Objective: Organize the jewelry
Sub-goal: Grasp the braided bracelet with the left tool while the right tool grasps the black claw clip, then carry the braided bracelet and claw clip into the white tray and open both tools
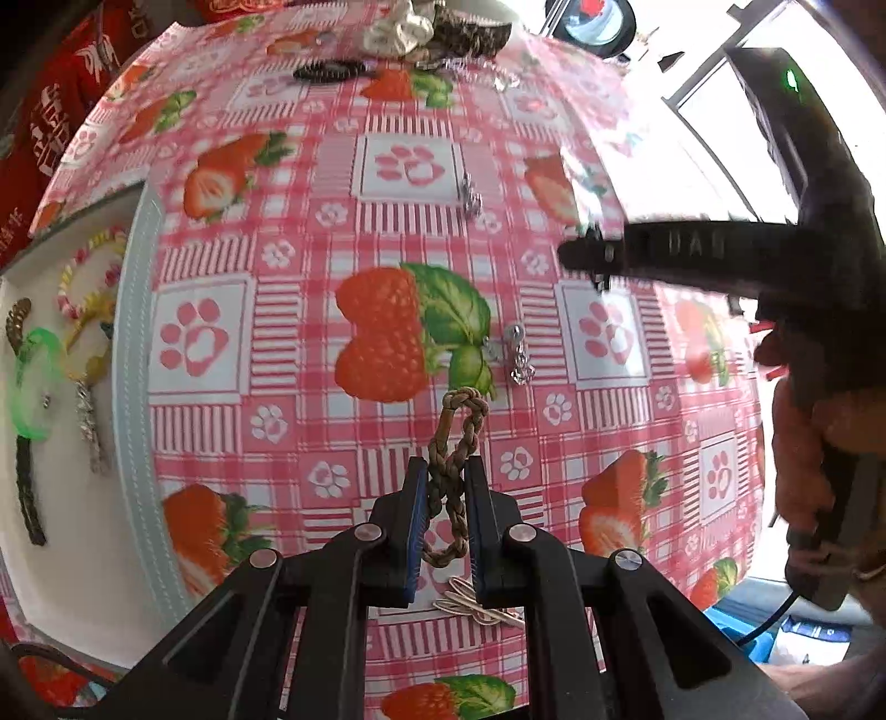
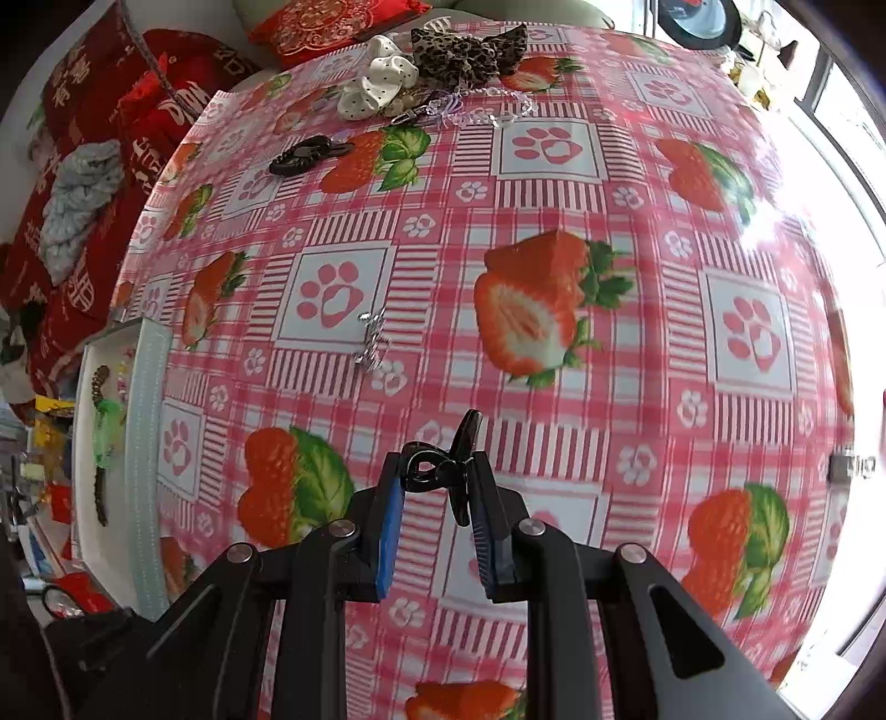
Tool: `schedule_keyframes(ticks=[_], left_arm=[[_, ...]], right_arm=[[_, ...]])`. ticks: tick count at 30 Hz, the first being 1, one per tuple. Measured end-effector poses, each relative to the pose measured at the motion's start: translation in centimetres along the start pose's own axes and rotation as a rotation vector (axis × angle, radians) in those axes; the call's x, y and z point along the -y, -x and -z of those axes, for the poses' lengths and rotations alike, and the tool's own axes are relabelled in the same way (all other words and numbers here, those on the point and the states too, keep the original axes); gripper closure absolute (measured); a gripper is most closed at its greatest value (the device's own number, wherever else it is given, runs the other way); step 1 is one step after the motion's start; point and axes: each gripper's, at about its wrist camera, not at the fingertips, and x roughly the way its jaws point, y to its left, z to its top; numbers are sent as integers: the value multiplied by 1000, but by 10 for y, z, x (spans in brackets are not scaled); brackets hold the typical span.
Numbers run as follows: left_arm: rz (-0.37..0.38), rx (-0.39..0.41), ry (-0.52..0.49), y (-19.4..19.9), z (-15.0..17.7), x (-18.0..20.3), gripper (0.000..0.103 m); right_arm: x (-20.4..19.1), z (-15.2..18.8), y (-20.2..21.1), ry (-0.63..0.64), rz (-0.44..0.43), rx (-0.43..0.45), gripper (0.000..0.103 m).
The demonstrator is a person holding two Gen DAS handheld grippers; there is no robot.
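My left gripper (image 1: 446,476) is shut on a tan braided cord bracelet (image 1: 455,443) whose loop sticks out ahead of the fingertips. My right gripper (image 2: 434,471) is shut on a small black hair claw clip (image 2: 443,471); it also shows in the left wrist view (image 1: 587,257), above the table at the right. A white jewelry tray (image 1: 133,387) at the left holds several bracelets and a green bangle (image 1: 33,382). A silver earring (image 1: 518,354) lies ahead of the left gripper; another silver piece (image 2: 374,338) lies farther up the table.
The table has a pink strawberry tablecloth (image 2: 554,221). At the far edge lie a black coil hair tie (image 2: 310,155), a white scrunchie (image 2: 376,83), a leopard bow (image 2: 470,50) and a clear bead chain (image 2: 487,113). Thin loops of pale cord (image 1: 470,603) lie under the left gripper. Red cushions sit left.
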Motion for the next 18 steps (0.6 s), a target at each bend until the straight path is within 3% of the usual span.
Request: schedule_keyframes(ticks=[8,18], left_arm=[[-1,61,-21,33,10,-28,83],[-40,129,67,53,33,-78,83]], right_arm=[[-26,17,12,-33,-2,8,78],[-95,22,17,43,-45,14,78]])
